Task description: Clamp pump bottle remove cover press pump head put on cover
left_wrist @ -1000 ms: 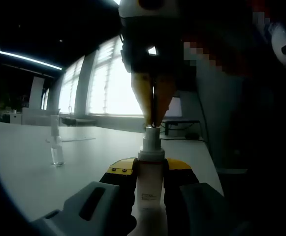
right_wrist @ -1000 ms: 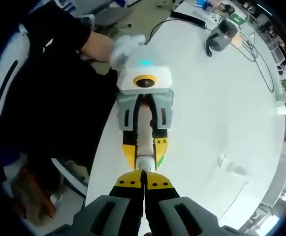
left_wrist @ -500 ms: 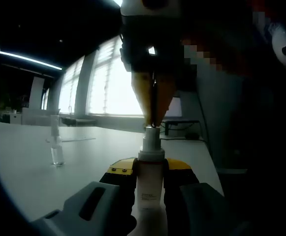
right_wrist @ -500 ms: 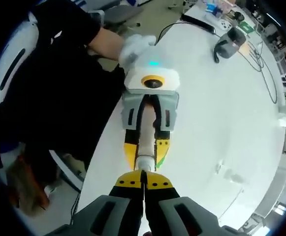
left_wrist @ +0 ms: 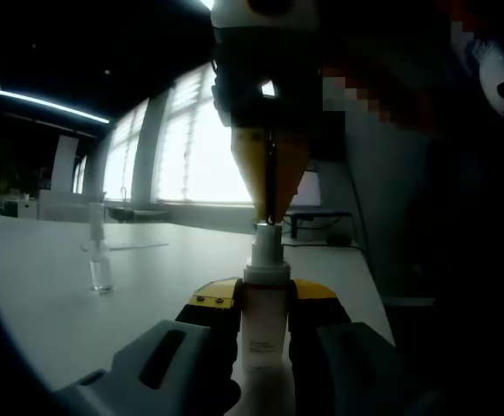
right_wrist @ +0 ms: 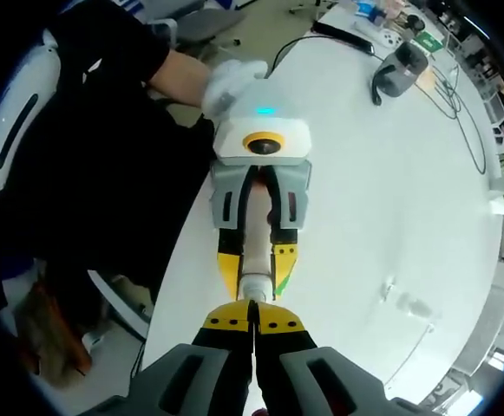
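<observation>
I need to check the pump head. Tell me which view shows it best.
The left gripper view: the pump head stands in side profile above the bottle, with the right tool closed on top of it. The right gripper view looks straight down, giving just a small foreshortened top.

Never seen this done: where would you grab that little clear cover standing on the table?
Probably round the cover's wider lower part, coming in level from the side: it stands upright with a thin top. The left gripper holds the bottle.

White pump bottle (left_wrist: pixel 265 325) between yellow-tipped grey jaws — white table (right_wrist: pixel 390 191), clear cover (left_wrist: pixel 101 264).
</observation>
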`<state>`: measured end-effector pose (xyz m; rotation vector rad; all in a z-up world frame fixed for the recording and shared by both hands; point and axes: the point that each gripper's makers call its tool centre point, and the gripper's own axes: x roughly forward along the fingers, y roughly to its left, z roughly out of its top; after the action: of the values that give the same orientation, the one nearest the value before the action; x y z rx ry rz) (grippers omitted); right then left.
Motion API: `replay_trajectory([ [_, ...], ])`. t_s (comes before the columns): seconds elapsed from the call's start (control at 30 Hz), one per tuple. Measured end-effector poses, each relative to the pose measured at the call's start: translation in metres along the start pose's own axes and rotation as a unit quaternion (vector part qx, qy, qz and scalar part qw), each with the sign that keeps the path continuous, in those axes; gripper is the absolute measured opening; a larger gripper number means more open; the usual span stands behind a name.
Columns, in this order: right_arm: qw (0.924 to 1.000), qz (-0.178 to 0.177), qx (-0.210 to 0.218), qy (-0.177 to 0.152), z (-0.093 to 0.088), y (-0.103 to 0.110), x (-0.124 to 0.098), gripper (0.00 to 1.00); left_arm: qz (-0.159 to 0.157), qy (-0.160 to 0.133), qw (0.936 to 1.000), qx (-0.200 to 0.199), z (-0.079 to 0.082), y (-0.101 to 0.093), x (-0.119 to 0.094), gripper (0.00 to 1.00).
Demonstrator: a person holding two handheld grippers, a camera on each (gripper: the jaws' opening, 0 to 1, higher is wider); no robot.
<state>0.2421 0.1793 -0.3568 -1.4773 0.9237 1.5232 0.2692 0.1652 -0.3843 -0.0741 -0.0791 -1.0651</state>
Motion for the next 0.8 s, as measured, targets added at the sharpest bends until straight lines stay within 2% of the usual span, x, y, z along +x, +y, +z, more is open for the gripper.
replay_trajectory([
  [0.8,0.9998,0.003,0.010,0.018,-0.0006,-0.0016,0.0075,0.00,0.001,0.000,1.0000,0.001,-0.0004,0.0011,0.0005,0.12],
])
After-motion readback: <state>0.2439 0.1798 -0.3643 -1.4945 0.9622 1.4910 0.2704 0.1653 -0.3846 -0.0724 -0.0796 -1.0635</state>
